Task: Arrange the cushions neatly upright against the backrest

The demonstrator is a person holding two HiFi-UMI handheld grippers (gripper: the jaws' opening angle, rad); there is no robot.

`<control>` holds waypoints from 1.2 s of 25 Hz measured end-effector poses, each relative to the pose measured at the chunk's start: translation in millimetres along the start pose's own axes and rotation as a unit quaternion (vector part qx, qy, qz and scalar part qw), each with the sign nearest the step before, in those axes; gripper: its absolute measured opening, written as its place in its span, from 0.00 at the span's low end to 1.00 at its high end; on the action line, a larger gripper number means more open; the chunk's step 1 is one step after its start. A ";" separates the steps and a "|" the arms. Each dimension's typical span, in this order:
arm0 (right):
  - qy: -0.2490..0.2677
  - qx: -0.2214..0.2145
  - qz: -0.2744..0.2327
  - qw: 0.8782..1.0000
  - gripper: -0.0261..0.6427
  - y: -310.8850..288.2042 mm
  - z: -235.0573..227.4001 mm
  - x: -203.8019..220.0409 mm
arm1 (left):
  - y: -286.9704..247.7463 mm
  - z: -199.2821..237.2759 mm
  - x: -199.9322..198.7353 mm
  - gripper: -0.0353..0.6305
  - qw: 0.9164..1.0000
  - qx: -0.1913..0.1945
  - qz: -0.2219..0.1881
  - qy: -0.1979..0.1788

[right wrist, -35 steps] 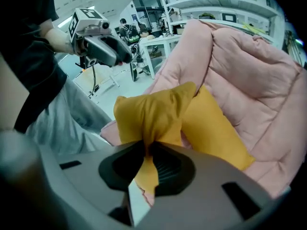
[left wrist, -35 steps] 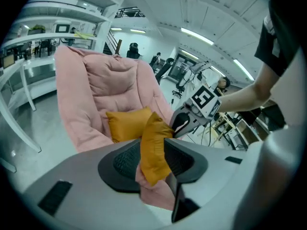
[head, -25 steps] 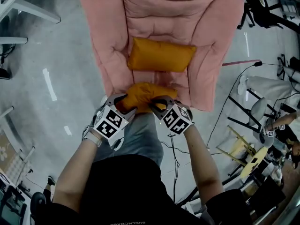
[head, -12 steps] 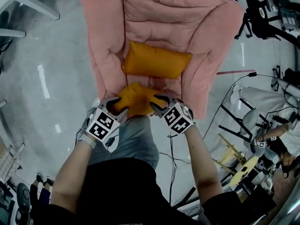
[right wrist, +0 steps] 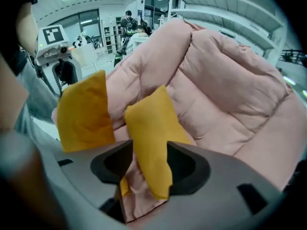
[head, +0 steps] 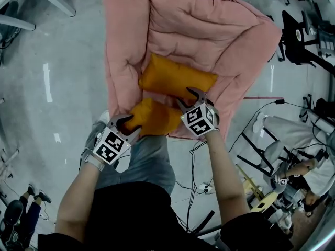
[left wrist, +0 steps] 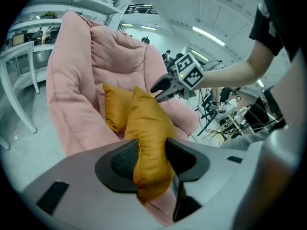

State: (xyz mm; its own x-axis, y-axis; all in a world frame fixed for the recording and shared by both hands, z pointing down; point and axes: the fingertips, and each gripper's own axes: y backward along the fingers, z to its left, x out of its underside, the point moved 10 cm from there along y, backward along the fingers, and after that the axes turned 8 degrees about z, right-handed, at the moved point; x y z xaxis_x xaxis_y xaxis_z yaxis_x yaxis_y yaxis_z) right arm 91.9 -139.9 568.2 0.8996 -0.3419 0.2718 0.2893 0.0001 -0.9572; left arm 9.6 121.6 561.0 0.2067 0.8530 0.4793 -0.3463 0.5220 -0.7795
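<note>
Front orange fabric cushion (head: 154,119) stays clenched in left hand-held gripper (head: 127,125); right hand-held gripper (head: 186,98), jaws just opening, has shifted loosely around rear orange fabric cushion (head: 175,80).

Left gripper (head: 127,123) clamped; right gripper (head: 187,98) opening around cushion (right wrist: 149,128).

The person wears a black short-sleeved shirt (head: 141,213) and, seemingly, grey trousers (head: 151,158).

Below me the pink armchair (head: 199,30) stands on the grey floor (head: 52,46), upper centre; its seat carries the far cushion (head: 175,77) and near cushion (head: 152,118).
</note>
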 end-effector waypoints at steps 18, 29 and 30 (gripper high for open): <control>0.036 0.039 0.034 0.998 0.46 -87.9 -14.7 -14.8 | 7.9 6.9 4.2 0.33 0.999 -0.007 -0.030 0.035; 0.056 0.050 0.058 0.996 0.26 -59.0 -13.7 -14.4 | 4.6 6.1 9.3 0.33 1.000 0.017 -0.011 0.020; 0.062 0.050 0.062 0.995 0.25 -54.8 -13.7 -13.9 | 4.6 5.9 9.7 0.33 1.000 0.017 -0.010 0.019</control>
State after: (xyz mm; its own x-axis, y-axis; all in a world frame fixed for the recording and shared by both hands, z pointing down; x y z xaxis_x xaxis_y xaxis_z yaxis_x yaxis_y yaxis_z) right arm 59.1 -148.0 615.5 0.8847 -0.4469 0.1324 0.2153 0.1399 -0.9665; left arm 4.6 132.2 564.5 0.2488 0.8419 0.4789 -0.3719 0.5396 -0.7554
